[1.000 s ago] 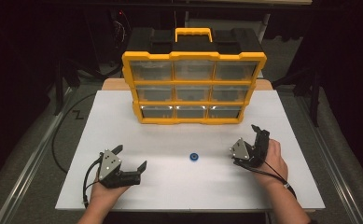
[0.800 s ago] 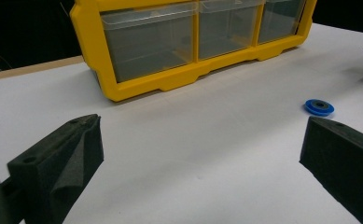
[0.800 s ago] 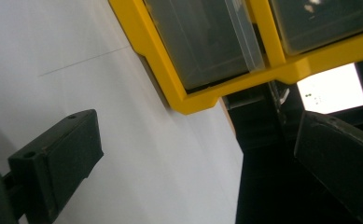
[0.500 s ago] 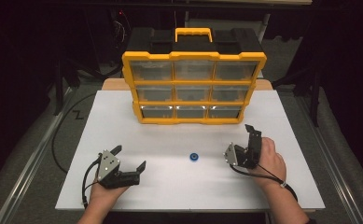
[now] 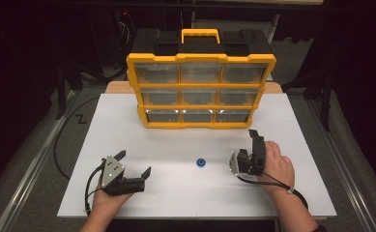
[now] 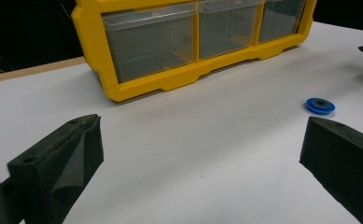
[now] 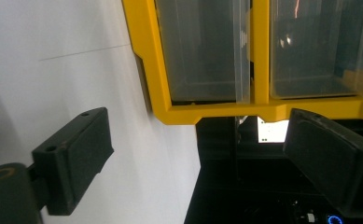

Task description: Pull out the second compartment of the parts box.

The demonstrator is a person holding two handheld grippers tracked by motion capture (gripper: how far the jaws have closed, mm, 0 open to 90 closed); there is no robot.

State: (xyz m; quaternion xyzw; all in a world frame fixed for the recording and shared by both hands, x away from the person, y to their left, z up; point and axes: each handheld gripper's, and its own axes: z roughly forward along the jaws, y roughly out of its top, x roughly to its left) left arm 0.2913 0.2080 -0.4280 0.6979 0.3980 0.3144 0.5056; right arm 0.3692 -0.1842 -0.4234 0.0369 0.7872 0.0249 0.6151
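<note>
Barely begun, I'd say: the blue ring [image 5: 201,163] lies untouched at lower centre of the surface [image 5: 176,193], between the spread left gripper [image 5: 133,164] and the empty right gripper [image 5: 253,145], whose jaws have just been closing slightly yet stand apart.

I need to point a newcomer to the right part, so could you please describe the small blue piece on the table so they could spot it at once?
Start at the yellow drawer organizer standing at the far side of the white table. In front of it, on the bare tabletop between the two grippers, lies the small blue ring. It is the only loose thing there, flat and round with a dark centre hole.
</note>
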